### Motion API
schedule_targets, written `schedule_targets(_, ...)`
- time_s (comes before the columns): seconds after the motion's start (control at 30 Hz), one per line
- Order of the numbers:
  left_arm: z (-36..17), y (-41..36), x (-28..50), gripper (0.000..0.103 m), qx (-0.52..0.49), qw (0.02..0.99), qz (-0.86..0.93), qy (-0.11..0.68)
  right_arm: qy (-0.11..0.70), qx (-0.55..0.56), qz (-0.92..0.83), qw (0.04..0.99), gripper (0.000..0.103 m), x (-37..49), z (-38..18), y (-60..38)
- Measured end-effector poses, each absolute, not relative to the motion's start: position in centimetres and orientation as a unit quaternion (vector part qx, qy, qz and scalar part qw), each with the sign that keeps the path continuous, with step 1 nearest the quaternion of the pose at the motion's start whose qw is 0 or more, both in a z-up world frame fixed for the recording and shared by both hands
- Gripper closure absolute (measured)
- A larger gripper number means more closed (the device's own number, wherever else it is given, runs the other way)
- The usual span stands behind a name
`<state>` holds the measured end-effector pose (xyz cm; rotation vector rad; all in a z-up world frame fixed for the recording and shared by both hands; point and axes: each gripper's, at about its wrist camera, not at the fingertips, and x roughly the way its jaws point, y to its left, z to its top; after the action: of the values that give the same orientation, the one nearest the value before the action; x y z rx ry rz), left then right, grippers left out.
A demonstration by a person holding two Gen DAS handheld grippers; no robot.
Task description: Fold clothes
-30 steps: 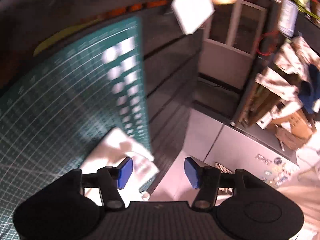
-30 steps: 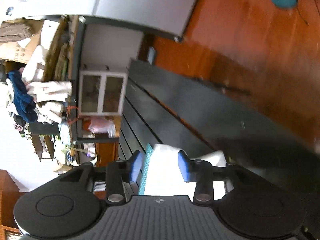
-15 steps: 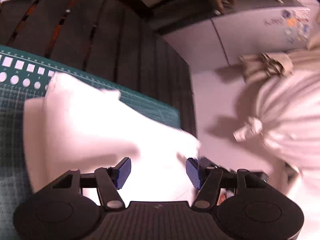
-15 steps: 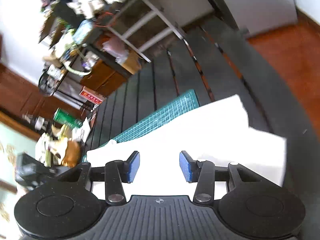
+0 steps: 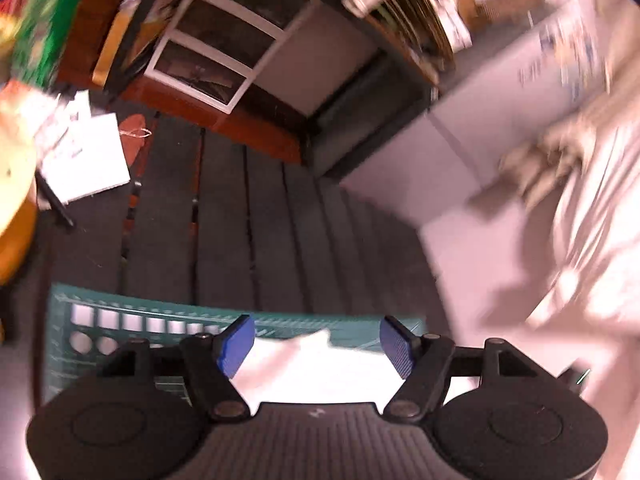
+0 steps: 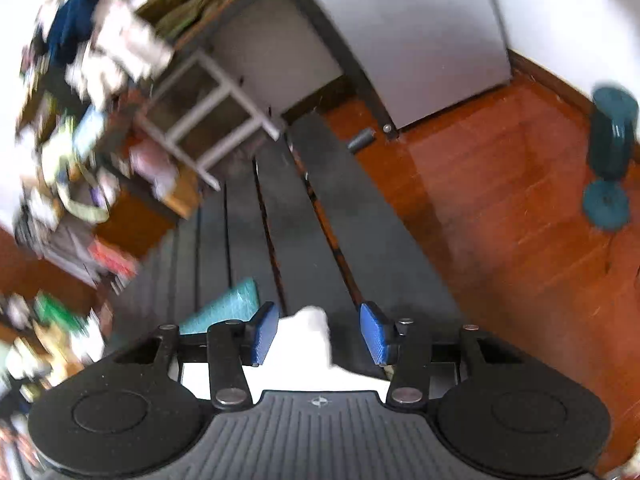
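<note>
A white garment (image 5: 320,372) lies on the green cutting mat (image 5: 120,328), which rests on a dark slatted table (image 5: 240,220). My left gripper (image 5: 316,342) hovers above the cloth's far edge. Its jaws are opening, and the blue pads (image 5: 236,344) stand apart from the cloth without pressing it. In the right wrist view a corner of the same white garment (image 6: 308,344) peeks up between the fingers of my right gripper (image 6: 318,336). That gripper is open, with its pads clear of the fabric. A teal corner of the mat (image 6: 228,308) shows to its left. Most of the garment is hidden under both gripper bodies.
A white notepad (image 5: 86,156) lies at the table's far left. A white cabinet (image 5: 500,120) and pale rumpled fabric (image 5: 580,220) are on the right. Beyond the table are a white-framed shelf (image 5: 208,44), wooden floor (image 6: 500,200), teal weights (image 6: 608,168) and cluttered shelves (image 6: 100,60).
Both views have rolled and lifted, so the white garment now fills only the bottom of each, between the fingers. The left jaws stand wider apart than before.
</note>
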<state>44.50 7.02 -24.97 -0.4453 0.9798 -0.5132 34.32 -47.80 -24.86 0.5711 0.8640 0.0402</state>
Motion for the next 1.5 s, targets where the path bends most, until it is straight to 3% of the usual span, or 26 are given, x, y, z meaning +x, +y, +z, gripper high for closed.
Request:
schedule_targets(0.13,-26.6,4.1,43.7,0.035,-0.092,0.844,-0.235,0.473,0.422,0.248,0.028,0.872,0.063,34.0,-25.2,-46.4)
schedule_targets(0.23,-27.7,3.0,43.9,0.038,-0.061,0.846,-0.221,0.482,0.430,0.229,0.020,0.873,0.079,34.6,-25.5,-45.8)
schedule_targets(0.27,-27.8,3.0,44.0,0.053,-0.064,0.847,-0.218,0.480,0.431,0.225,0.019,0.874,0.095,34.8,-25.5,-45.6)
schedule_targets(0.3,-27.8,3.0,44.0,0.085,-0.071,0.848,-0.218,0.478,0.428,0.220,0.022,0.876,0.098,34.8,-25.4,-45.4)
schedule_targets(0.33,-27.7,3.2,44.0,0.099,-0.087,0.847,-0.223,0.474,0.422,0.218,0.025,0.880,0.098,34.5,-25.1,-45.3)
schedule_targets(0.5,-24.7,3.7,42.6,0.097,-0.117,0.860,-0.249,0.431,0.380,0.223,0.010,0.898,0.099,32.8,-22.7,-46.0)
schedule_targets(0.63,-25.5,2.9,44.1,0.097,-0.108,0.858,-0.234,0.445,0.359,0.241,-0.009,0.901,0.099,32.3,-21.7,-47.4)
schedule_targets(0.73,-27.8,2.0,45.7,0.088,-0.097,0.842,-0.204,0.490,0.396,0.259,-0.031,0.880,0.097,34.5,-24.0,-48.1)
schedule_targets(0.87,-26.1,3.4,44.6,0.067,-0.128,0.851,-0.194,0.471,0.404,0.269,-0.074,0.871,0.087,34.2,-24.6,-49.0)
schedule_targets(0.97,-23.2,4.8,41.2,0.057,-0.142,0.855,-0.222,0.447,0.370,0.288,-0.031,0.882,0.071,30.2,-22.7,-49.6)
schedule_targets(1.13,-21.8,4.9,32.7,0.057,-0.123,0.825,-0.299,0.463,0.387,0.299,0.088,0.868,0.072,21.6,-21.7,-49.0)
schedule_targets(1.3,-24.0,4.5,27.0,0.057,-0.095,0.816,-0.307,0.481,0.418,0.203,0.110,0.878,0.073,16.0,-23.9,-45.8)
schedule_targets(1.5,-25.3,8.4,24.0,0.057,-0.207,0.805,-0.299,0.468,0.394,0.192,0.138,0.888,0.082,13.3,-25.3,-45.2)
